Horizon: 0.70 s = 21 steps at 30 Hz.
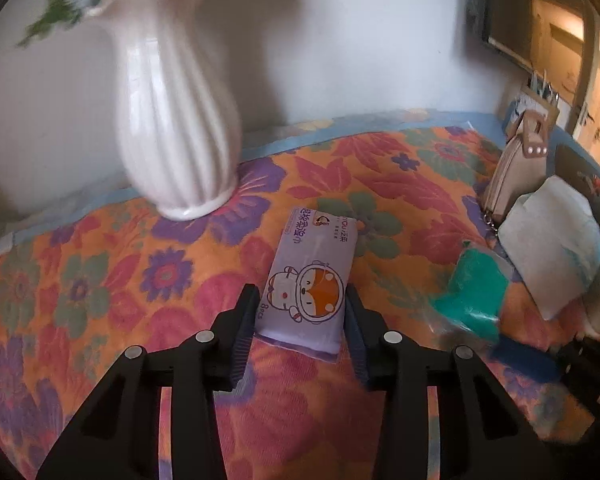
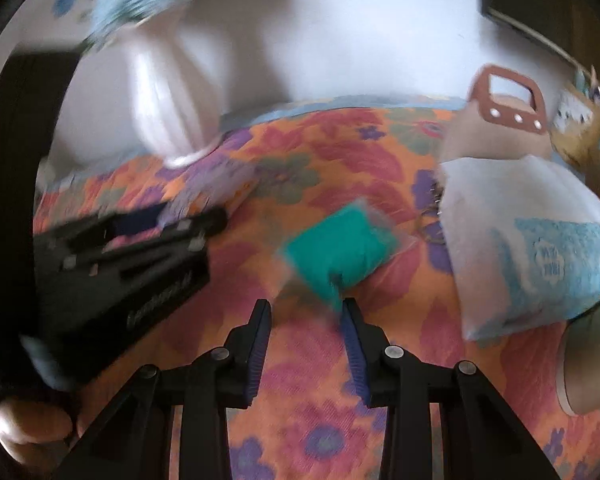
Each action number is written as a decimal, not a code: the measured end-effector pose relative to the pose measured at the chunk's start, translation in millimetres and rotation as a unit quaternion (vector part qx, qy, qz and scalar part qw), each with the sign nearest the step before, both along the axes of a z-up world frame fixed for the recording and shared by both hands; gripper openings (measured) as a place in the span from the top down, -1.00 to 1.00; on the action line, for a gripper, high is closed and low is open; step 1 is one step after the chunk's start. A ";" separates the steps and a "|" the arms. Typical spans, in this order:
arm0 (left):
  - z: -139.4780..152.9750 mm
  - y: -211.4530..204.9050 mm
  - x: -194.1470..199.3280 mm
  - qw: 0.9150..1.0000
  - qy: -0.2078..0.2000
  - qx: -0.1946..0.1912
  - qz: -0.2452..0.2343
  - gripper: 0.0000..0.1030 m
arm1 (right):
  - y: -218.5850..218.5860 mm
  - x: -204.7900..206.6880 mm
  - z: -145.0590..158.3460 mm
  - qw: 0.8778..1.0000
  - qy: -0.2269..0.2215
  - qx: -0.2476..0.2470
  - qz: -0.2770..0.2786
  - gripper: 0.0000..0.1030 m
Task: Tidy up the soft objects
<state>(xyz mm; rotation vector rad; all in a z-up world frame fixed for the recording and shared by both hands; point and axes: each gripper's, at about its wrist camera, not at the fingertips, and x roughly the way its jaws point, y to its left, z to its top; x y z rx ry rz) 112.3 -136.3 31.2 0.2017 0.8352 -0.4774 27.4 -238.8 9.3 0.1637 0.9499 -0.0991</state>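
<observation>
Pointing downward | left gripper [image 1: 302,306] jaws astride wipes pack [image 1: 310,280]

A flowered cloth [image 1: 100,272] in orange, pink and purple covers the tabletop. Ahead-left of the left gripper [image 1: 302,304] stands a white ribbed vase [image 1: 172,120]. A lilac wipes pack [image 1: 312,276] lies between that gripper's fingers. To its right lie a green bagged item [image 1: 476,288], a white tissue pack [image 1: 552,244] and a beige handbag [image 1: 512,172].
</observation>
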 end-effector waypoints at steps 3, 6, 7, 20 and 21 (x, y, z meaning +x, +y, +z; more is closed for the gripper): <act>1.7 21.3 -22.9 1.000 0.007 -0.013 0.014 0.26 | 15.2 -20.8 1.9 0.999 -0.001 0.010 0.048 0.32; 1.8 42.3 -50.7 0.999 0.009 -0.016 0.033 0.26 | 16.7 -44.7 2.9 0.997 0.003 0.025 0.074 0.32; 1.5 48.4 -56.9 0.999 0.010 -0.018 0.039 0.26 | 14.2 -50.7 3.5 0.997 0.004 0.032 0.075 0.32; 5.1 82.8 -72.3 0.993 -0.015 -0.049 0.102 0.26 | -20.4 2.0 0.4 0.995 0.045 0.082 -0.037 -0.48; 5.1 82.5 -72.8 0.993 -0.016 -0.049 0.102 0.26 | -21.2 7.5 2.5 0.995 0.034 0.078 -0.052 -0.48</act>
